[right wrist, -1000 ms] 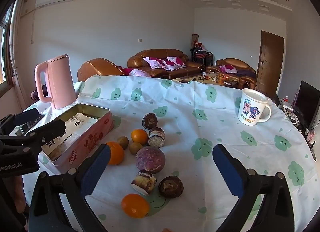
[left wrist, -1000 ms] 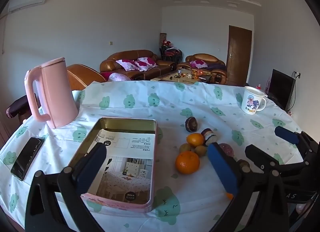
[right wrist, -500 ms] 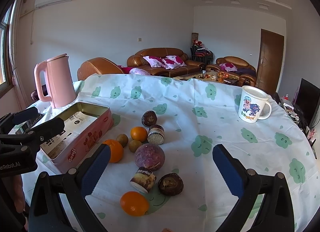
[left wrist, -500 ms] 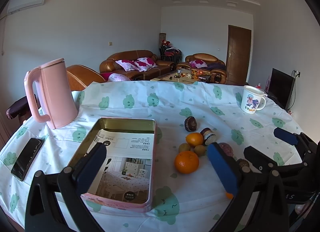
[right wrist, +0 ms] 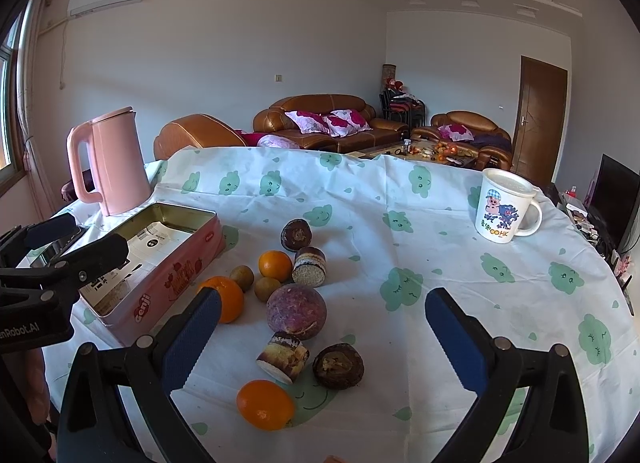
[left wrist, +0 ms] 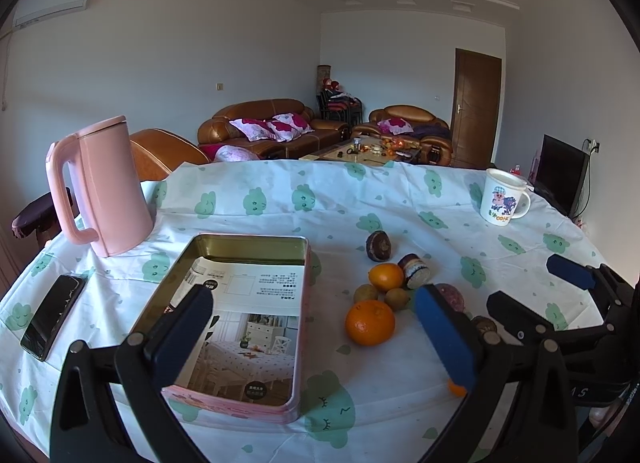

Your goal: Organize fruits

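Daylight enters from the window (right wrist: 10,103) left of the jaws. Both views are sharp mid-frame. Fisheye bends edges, corners black.

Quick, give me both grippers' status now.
Left gripper: open, holding nothing.
Right gripper: open, holding nothing.

Both wrist views face across table (left wrist: 400,199) from near edge; share tin (left wrist: 240,247), fruit pile (right wrist: 296,307)
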